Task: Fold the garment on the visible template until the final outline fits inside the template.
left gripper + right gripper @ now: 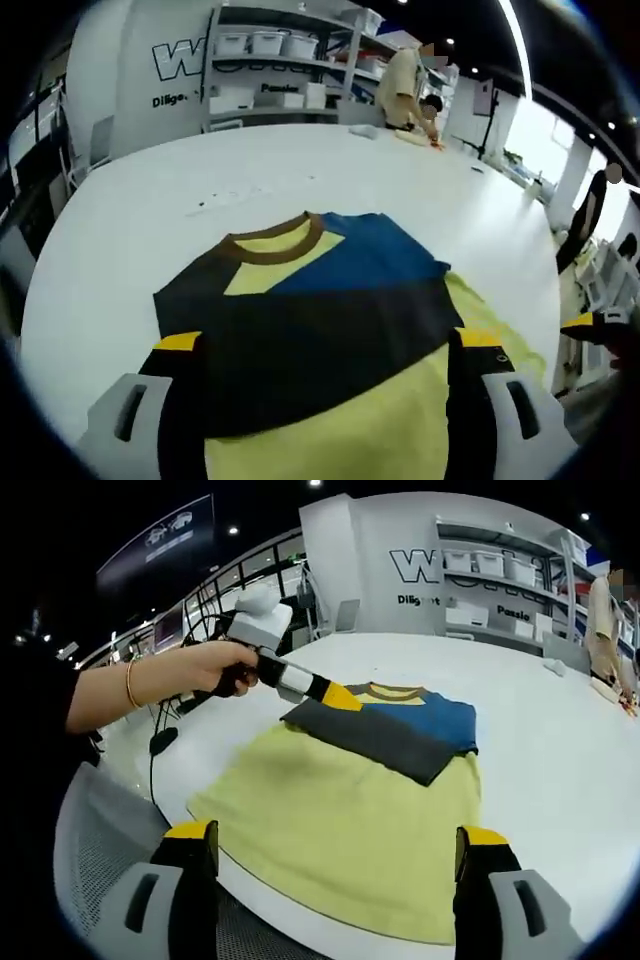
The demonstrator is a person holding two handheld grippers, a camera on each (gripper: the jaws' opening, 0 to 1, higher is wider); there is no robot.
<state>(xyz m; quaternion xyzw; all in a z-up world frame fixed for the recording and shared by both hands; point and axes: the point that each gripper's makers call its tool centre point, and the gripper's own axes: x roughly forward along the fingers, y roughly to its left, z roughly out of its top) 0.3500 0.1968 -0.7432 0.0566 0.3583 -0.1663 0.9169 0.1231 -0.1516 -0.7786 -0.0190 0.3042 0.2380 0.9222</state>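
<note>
Both tongs are spread wide right now. Right gripper [335, 865] hangs back off the near edge of the round white table [560, 750], its yellow-tipped jaws far apart with nothing between them. Left gripper [330, 370] is out over the cloth with its jaws parted too; in the right gripper view it [335, 695] reaches in from the left, a person's hand [205, 670] with a gold bangle on the wrist [130, 685] around its handle, tip right at the dark fold's corner. Whether it touches the cloth, I cannot tell.

And the garment: a soft knit T-shirt in yellow, dark grey and blue with a brown collar [385, 745], lying flat on the table, collar away from the person. One dark grey panel [385, 738] is already turned across the chest, blue shoulder [445, 720] beside it, and the broad yellow body [340, 820] runs towards the near edge. No template outline can be made out under it.

How will it handle? Light, limp, no stiffness at all, by the look of it, so a pinched edge will likely drag and wrinkle what trails behind. The tabletop looks smooth, so the shirt may slide rather than stay put. Best bets for a hold: the two bottom hem corners of the yellow body, one per tong, pinching a single layer only, lifting low and carrying the hem up towards the collar.

Far across the table a person in beige [405, 90] bends over other work, shelving with white bins [270, 45] behind.
</note>
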